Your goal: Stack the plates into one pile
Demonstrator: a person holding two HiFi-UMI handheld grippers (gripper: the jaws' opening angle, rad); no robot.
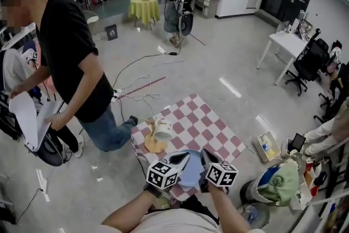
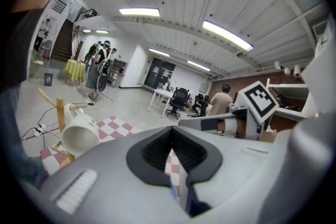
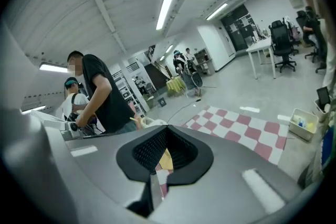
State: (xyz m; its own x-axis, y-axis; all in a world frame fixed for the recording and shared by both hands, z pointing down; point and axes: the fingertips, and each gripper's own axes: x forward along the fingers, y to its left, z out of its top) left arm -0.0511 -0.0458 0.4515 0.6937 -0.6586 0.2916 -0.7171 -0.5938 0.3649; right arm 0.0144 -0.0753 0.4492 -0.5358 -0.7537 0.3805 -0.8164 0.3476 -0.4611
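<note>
Stacking judged not yet begun.

- Blue plate (image 1: pixel 192 173) seen on checkered counter (image 1: pixel 215 125), at near edge, just beside both grippers.
- Yellow plate (image 1: pixel 155 145) seen apart from it, at foot of mug (image 1: pixel 162 129) hung on wooden stand.
- Left gripper (image 1: pixel 181 159) and right gripper (image 1: pixel 208 157) both pressed together, nothing held.
- Left to do: one plate to be lifted onto the other.

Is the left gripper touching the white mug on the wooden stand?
Apart. The head view shows checkered cloth between the left gripper and the white mug; the left gripper view shows the mug well off to the jaws' left.
</note>
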